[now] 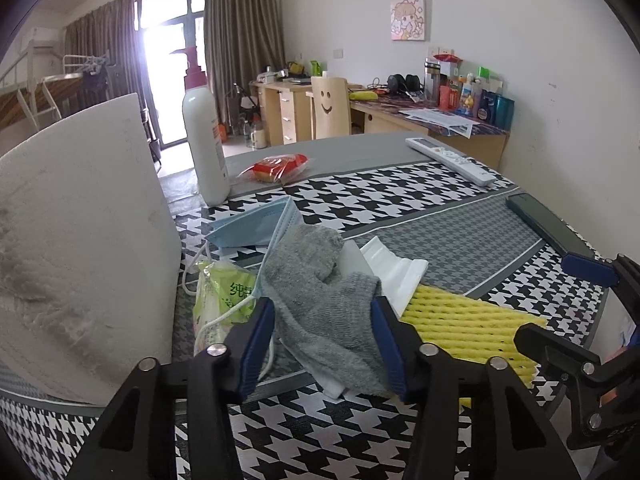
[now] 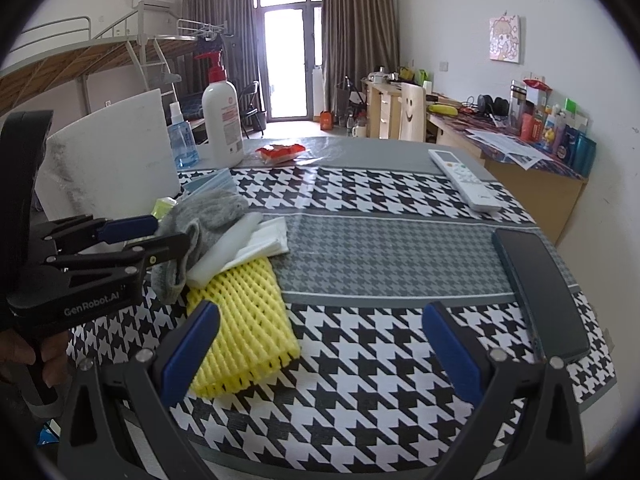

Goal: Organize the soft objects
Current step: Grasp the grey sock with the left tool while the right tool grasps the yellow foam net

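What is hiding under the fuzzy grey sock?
The grey sock lies on a pile: a white foam piece and a blue face mask poke out beneath it. Whatever else sits directly below its middle is covered. The left gripper straddles it.

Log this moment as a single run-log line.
left tongs: around grey sock, pads at its sides | right tongs: open, empty, over table beside yellow foam net | sock lies on soft pile
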